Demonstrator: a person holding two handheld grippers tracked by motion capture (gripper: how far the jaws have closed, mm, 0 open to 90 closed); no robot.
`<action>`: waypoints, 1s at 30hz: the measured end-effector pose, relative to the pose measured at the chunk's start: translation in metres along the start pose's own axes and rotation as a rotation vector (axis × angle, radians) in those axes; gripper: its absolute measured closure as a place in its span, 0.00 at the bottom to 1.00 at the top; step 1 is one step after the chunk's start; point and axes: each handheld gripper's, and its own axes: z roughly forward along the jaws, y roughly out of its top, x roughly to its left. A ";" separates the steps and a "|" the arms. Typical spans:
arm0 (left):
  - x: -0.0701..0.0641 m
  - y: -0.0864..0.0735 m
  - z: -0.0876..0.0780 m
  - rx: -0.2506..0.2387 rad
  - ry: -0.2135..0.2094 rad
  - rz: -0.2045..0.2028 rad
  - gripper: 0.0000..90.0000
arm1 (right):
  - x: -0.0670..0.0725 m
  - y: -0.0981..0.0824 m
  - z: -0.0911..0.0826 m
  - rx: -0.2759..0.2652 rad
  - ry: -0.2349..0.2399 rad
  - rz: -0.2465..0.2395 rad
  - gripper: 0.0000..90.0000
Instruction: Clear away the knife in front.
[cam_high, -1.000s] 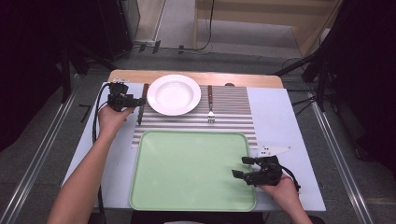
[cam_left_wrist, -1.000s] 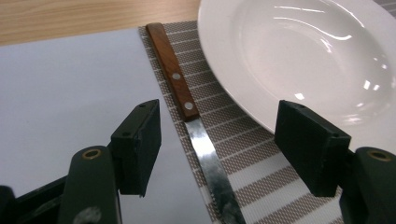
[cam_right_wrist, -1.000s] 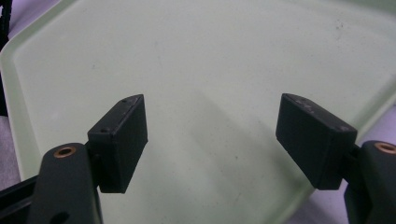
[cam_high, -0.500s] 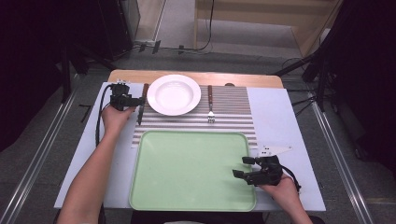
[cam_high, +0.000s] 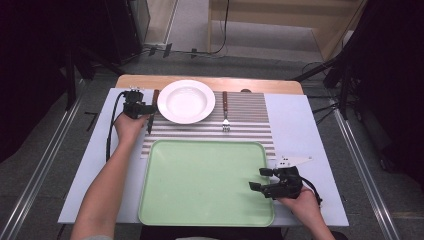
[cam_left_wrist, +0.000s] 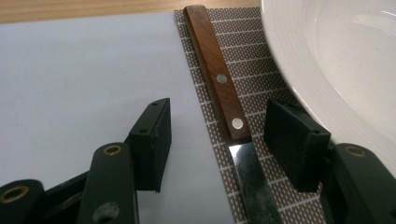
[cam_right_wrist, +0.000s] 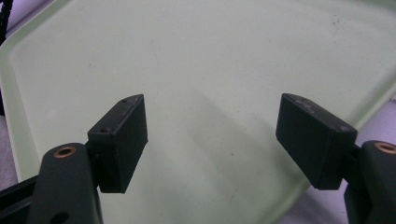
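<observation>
A knife with a wooden handle (cam_left_wrist: 217, 77) and steel blade (cam_left_wrist: 252, 182) lies on the striped placemat (cam_high: 250, 115), just left of the white plate (cam_high: 186, 101). My left gripper (cam_left_wrist: 219, 126) is low over it and straddles the spot where handle meets blade. Its jaws have just been closing, and the pads stand apart from the knife on both sides. In the high view the left gripper (cam_high: 148, 110) sits at the knife (cam_high: 149, 124). My right gripper (cam_high: 260, 179) is open and holds nothing above the green tray (cam_right_wrist: 210, 56) near its right front corner.
A fork (cam_high: 225, 112) lies on the placemat right of the plate (cam_left_wrist: 336, 60). The green tray (cam_high: 200, 155) covers the table's near half. A black cable (cam_high: 109, 135) trails from the left gripper. The table's wooden back edge (cam_high: 210, 82) runs behind the plate.
The left gripper has sunk a little toward the knife beside the plate. The right hand has stayed where it was over the tray.
</observation>
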 end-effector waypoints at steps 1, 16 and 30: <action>-0.004 0.001 0.001 0.001 -0.004 -0.005 0.52 | 0.000 0.000 0.000 0.002 0.000 0.000 0.27; -0.024 -0.012 0.004 -0.076 0.111 -0.040 0.72 | 0.000 0.000 0.000 0.003 0.001 -0.002 0.27; -0.028 -0.014 0.003 -0.082 0.142 -0.044 0.79 | 0.001 -0.001 -0.002 0.001 0.002 -0.002 0.27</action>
